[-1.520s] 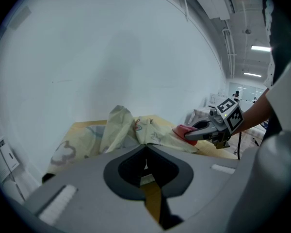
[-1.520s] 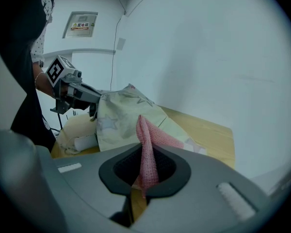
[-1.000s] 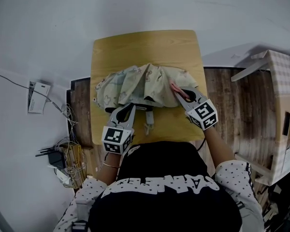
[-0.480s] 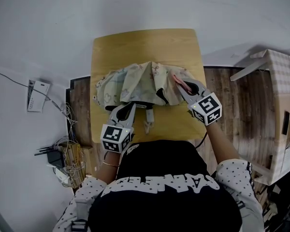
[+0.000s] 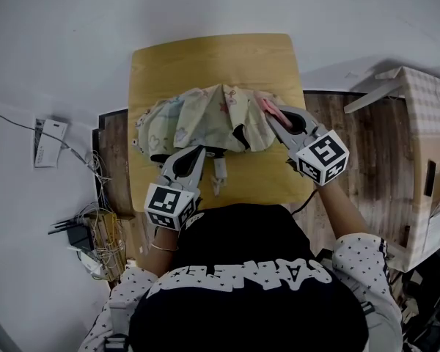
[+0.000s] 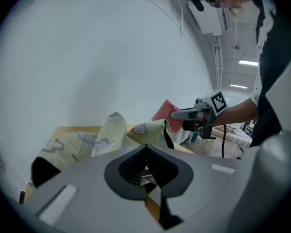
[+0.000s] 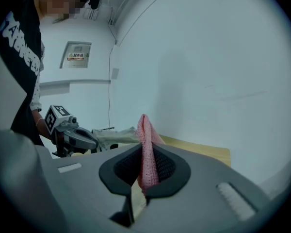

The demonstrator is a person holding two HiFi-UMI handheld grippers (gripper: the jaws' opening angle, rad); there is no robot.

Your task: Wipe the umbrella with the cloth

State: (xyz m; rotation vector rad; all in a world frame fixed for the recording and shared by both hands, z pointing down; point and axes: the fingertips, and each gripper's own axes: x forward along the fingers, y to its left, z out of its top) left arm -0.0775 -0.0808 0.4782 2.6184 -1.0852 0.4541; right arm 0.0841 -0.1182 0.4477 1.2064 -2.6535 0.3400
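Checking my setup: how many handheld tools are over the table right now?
2. The left tool grips the umbrella at its near edge; the right tool, at the umbrella's right side, pinches the pink cloth. None seems hidden.

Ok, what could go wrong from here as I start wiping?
The left hand-held gripper seems to pinch only the near edge of the umbrella, so its loose folds may slip free or bunch. Little cloth sticks out of the right hand-held gripper; bare tips could scrape the umbrella.
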